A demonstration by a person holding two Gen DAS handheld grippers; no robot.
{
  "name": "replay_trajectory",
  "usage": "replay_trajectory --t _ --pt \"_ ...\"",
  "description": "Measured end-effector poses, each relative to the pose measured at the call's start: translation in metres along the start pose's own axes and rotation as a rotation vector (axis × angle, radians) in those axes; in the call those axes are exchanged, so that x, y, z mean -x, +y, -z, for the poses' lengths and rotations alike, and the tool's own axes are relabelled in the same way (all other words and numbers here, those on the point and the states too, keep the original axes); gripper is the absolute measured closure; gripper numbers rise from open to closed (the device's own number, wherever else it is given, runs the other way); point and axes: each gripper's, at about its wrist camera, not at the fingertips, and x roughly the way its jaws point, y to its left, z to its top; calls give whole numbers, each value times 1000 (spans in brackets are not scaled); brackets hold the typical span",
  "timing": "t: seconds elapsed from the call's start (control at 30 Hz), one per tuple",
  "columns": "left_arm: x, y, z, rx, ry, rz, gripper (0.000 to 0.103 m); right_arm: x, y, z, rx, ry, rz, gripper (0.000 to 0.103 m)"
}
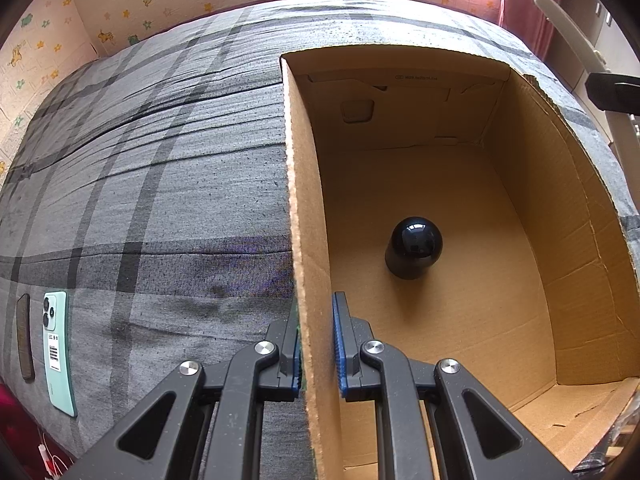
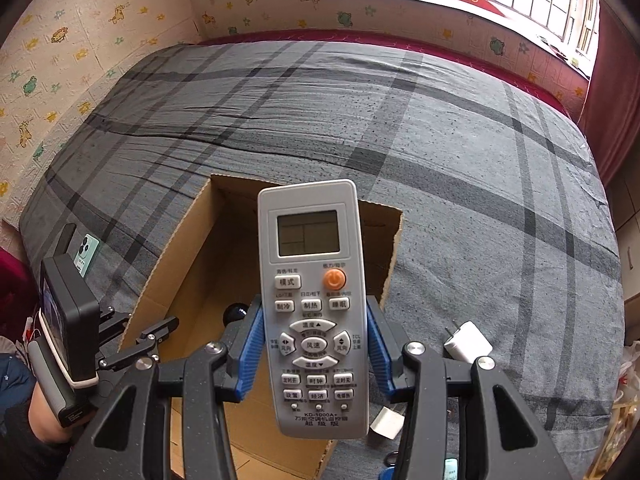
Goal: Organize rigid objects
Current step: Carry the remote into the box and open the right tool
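Where cartoon wallpaper (image 2: pixel 100 28) rises, plaid bedsheet (image 2: pixel 460 152) spreads.

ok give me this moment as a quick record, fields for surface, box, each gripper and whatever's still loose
surface: grey plaid bedsheet
box: open cardboard box on the bed, holding a black dome-topped object
left gripper: left gripper shut on the box's side wall, one finger inside, one outside
right gripper: right gripper shut on a grey air-conditioner remote, screen facing the camera, held over the box
loose on bed: mint green phone face down beside a dark flat bar; white charger plug by the right gripper
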Motion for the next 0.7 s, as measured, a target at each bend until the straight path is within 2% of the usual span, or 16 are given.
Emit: replay_trajectory --t 0.33,0.7 --pt "0 0 0 1 1 0 89 -48 35 -8 16 86 -15 53" --pt "0 0 -1 1 4 2 89 -109 44 -3 0 210 18 53"
